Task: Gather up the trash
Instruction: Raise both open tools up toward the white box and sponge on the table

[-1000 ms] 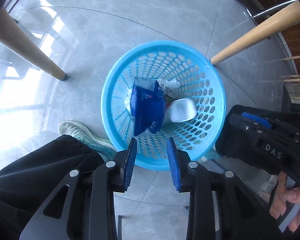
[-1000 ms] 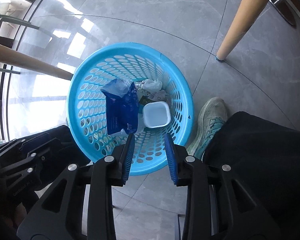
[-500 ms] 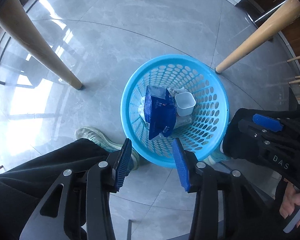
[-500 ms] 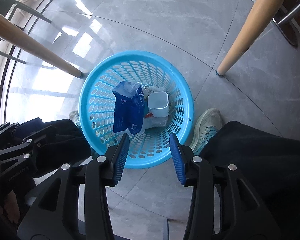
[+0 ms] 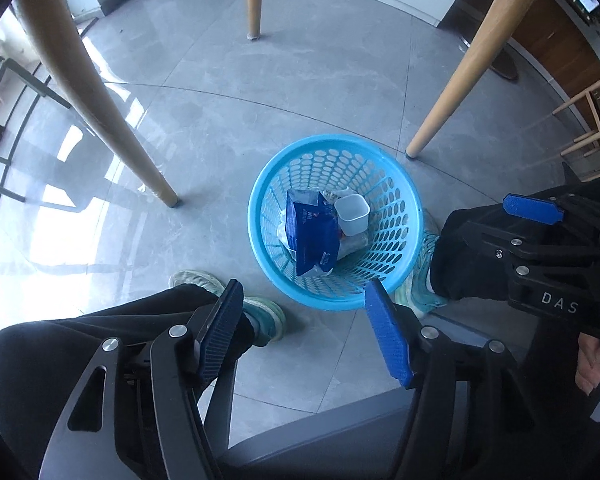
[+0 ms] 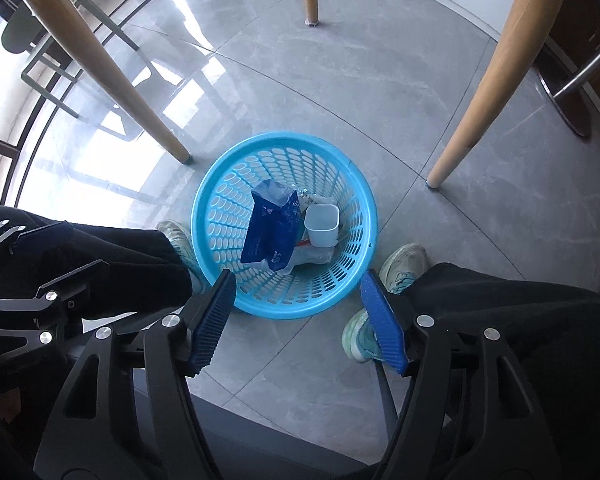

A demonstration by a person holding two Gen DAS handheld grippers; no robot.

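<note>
Grey tiled floor (image 5: 228, 128) carries blue basket (image 5: 414, 216), wooden legs (image 5: 448, 120), seemingly two sneakers (image 6: 404, 264).

One blue perforated basket (image 6: 220, 216) is seen on the floor. Inside it, one blue plastic packet (image 6: 270, 232), one white square cup (image 6: 321, 225) and some crumpled clear wrapping (image 6: 314, 255), whose pieces cannot be counted, are found. Three wooden legs (image 6: 112, 76) are counted around the basket. Two pale green sneakers (image 6: 402, 266) are seen beside it. Two tools are shown: the left tool (image 5: 306, 332) and the right tool (image 6: 296, 320), each with two blue-padded fingers spread apart.
</note>
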